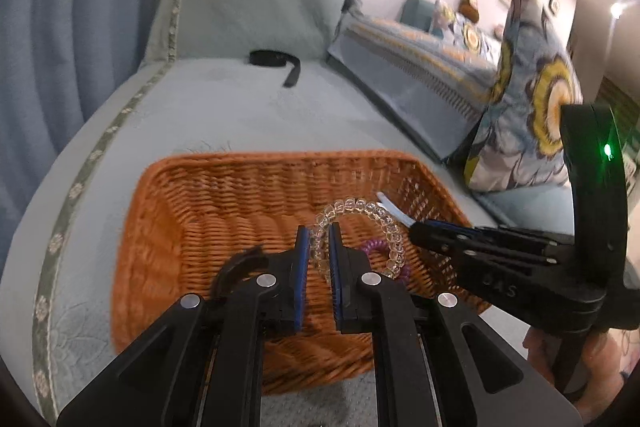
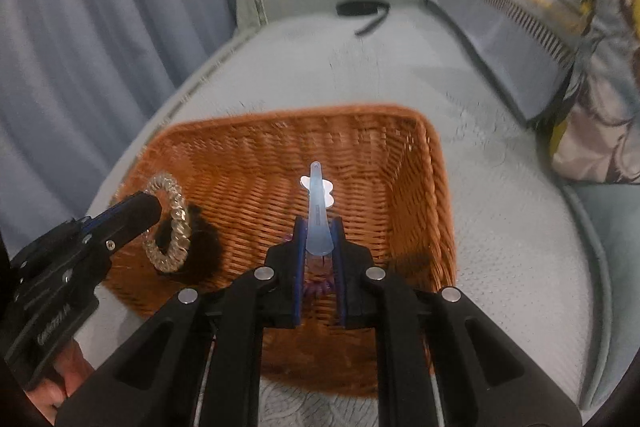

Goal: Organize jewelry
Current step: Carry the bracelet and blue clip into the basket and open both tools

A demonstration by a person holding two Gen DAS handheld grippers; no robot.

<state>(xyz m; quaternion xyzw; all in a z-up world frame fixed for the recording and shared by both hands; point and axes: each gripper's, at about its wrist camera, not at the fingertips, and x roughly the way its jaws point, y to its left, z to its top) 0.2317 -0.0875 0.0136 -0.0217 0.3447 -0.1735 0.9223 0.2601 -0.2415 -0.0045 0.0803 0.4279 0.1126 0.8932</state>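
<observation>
An orange wicker basket (image 1: 224,211) sits on a pale green sofa seat; it also shows in the right wrist view (image 2: 372,155). My left gripper (image 1: 319,239) is shut on a clear spiral hair tie (image 1: 360,207) and holds it over the basket; the tie also shows in the right wrist view (image 2: 176,227). My right gripper (image 2: 318,239) is shut on a light blue hair clip (image 2: 318,207) over the basket's middle. A purple spiral tie (image 1: 376,246) and a black fuzzy item (image 1: 240,263) lie in the basket.
A black band (image 1: 276,61) lies on the seat near the far armrest. Floral cushions (image 1: 532,115) lean against the sofa back on the right. A blue curtain (image 1: 60,47) hangs on the left.
</observation>
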